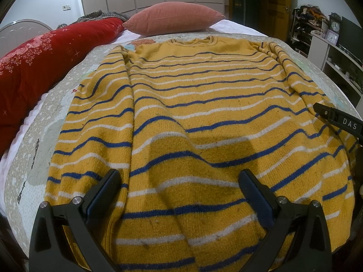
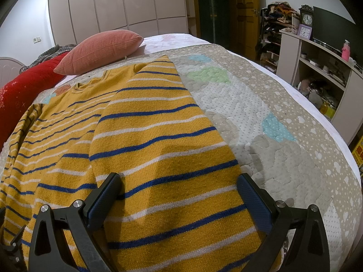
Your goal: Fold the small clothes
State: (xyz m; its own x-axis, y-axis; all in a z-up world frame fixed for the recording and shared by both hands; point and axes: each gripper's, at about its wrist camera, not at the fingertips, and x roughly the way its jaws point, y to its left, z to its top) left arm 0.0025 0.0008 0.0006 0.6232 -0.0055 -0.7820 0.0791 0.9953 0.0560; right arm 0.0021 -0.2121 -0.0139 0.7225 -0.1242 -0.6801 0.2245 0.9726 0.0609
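Observation:
A yellow sweater (image 1: 204, 104) with blue and white stripes lies face up on the quilted bed cover (image 1: 29, 170), its collar at the far end. Both sleeves lie folded inward along the body. My left gripper (image 1: 179, 181) hovers open over the lower part of the sweater, nothing between its fingers. In the right wrist view the sweater (image 2: 158, 147) shows its right sleeve laid over the body, and my right gripper (image 2: 179, 183) stands open just above that sleeve. A black finger of the right gripper (image 1: 335, 120) shows at the right edge of the left wrist view.
A pink cushion (image 1: 174, 18) rests beyond the collar, a red blanket (image 1: 34, 68) along the left side. The quilt (image 2: 261, 124) stretches bare to the right of the sweater. A shelf unit (image 2: 317, 68) with clocks stands past the bed's right edge.

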